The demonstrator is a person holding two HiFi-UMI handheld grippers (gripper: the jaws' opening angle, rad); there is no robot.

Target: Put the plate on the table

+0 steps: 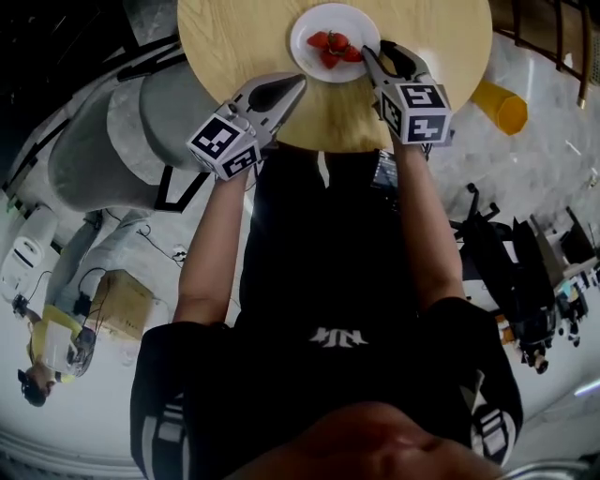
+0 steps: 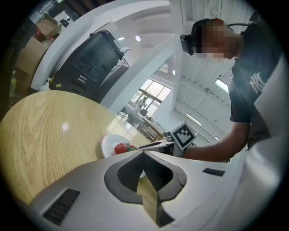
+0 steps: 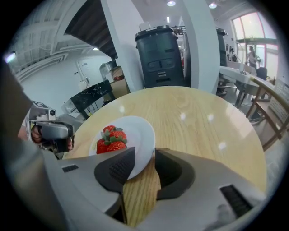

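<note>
On the round wooden table (image 1: 234, 47), toward its near edge, the white plate (image 1: 314, 26) lies flat with a few red strawberries (image 1: 333, 49) piled at its centre. At the plate's right side, the right gripper (image 3: 144, 155) has its jaws spread apart. The plate's rim sits between them, and a sliver of bare wood shows between that rim and the right-hand jaw. Left of the plate and apart from it, the left gripper (image 1: 298, 82) hovers over the table with its jaws clenched to a point, holding nothing.
</note>
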